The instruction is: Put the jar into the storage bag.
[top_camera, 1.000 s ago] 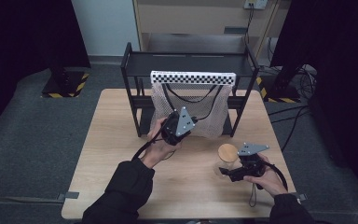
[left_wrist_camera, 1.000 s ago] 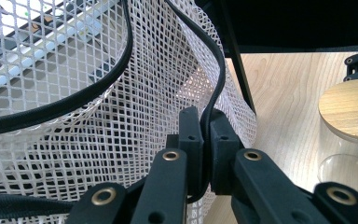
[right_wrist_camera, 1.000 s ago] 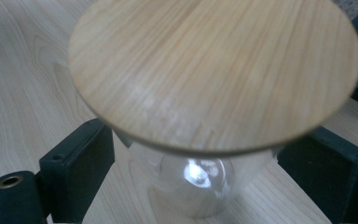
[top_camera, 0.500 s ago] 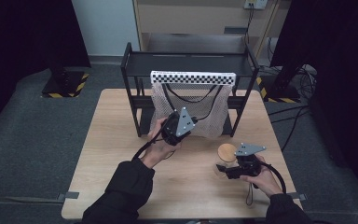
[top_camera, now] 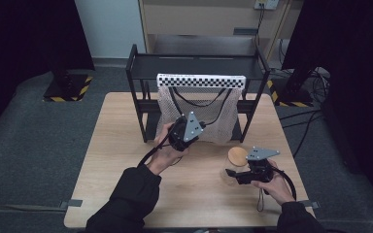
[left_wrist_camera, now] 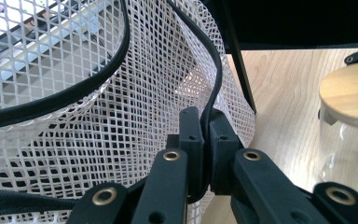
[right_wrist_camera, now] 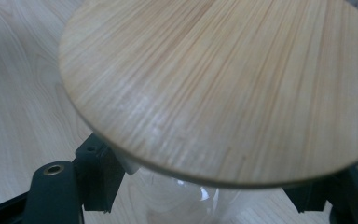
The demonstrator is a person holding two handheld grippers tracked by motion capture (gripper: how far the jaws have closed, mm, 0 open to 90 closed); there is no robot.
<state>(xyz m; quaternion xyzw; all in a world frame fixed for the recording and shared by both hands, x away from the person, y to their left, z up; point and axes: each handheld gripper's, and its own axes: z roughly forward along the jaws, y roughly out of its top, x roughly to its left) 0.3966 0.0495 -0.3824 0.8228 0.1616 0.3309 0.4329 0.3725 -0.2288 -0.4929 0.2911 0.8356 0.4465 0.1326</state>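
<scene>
A: Where the right tool (top_camera: 229, 173) sits low on the worktop (top_camera: 107, 160), what has it got?

B: The jar (top_camera: 234, 167). Its jaws have just been closing, and in the right gripper view they stand on either side of the glass, right under the lid (right_wrist_camera: 223, 88), one pad against the white collar below the wood. It grips the jar just beneath the lid.

A: And the jar itself?

B: Upright on the worktop, right at the tool's tips, with the round wooden lid seated on top.

A: Further out, the left tool (left_wrist_camera: 204, 140)?

B: Closed on the bag (left_wrist_camera: 98, 116). In the left gripper view the two jaws pinch the black cord (left_wrist_camera: 213, 93) that edges the mesh, with the netting spread out to that tool's left and beyond it.

A: Where is the bag relative to that tool?

B: Just ahead of it, hanging from the rack (top_camera: 136, 87); the left tool (top_camera: 187, 130) holds its lower front edge. The jar shows off to that tool's right in its own view, near but not touching the mesh.

A: Beyond the bag?

B: A checkered strip (top_camera: 201, 80) runs along the bag's top, and the rack's dark shelf lies behind it.
</scene>
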